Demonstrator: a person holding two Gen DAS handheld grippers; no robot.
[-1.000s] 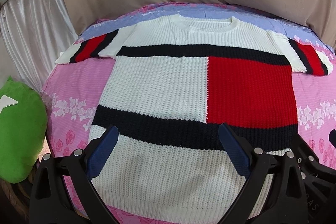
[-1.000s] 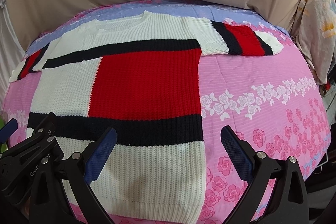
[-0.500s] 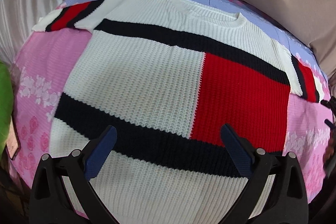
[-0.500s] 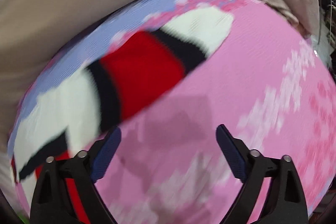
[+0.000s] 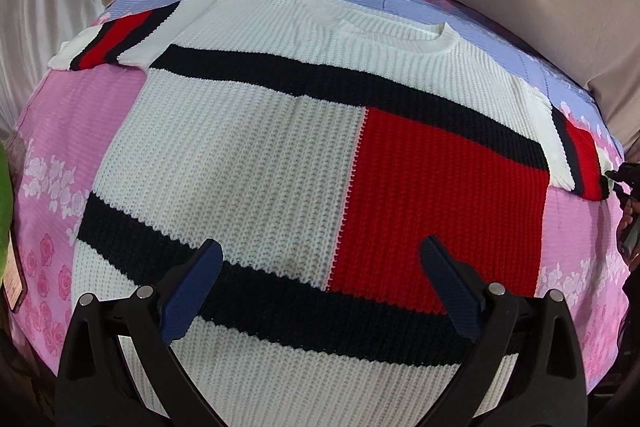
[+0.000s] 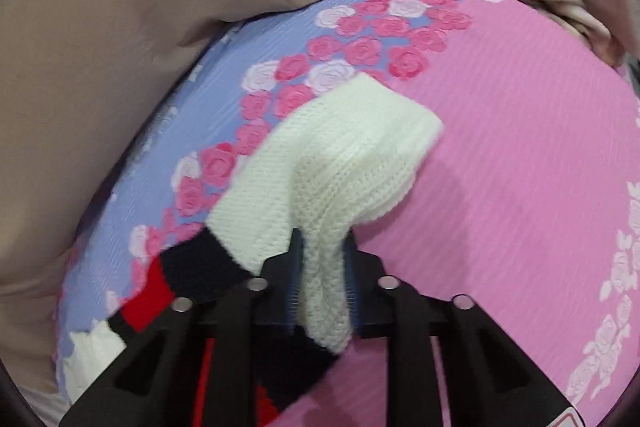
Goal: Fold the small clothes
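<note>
A chunky ribbed knit sweater is spread flat on the rose-printed bedsheet. Its white cuff is pinched between the closed right gripper. The left gripper is held wide open above the hem

Left tool with glossy black plastic arms, dark blue ribbed pads, round silver screw heads, right tool the same black build, red-edged sticker at corner

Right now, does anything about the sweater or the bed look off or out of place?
Mostly no. The sweater lies flat and face up on the floral sheet. The one irregular spot is its white cuff, bunched and lifted off the sheet where the right gripper pinches it. The left gripper hangs open over the hem.
</note>
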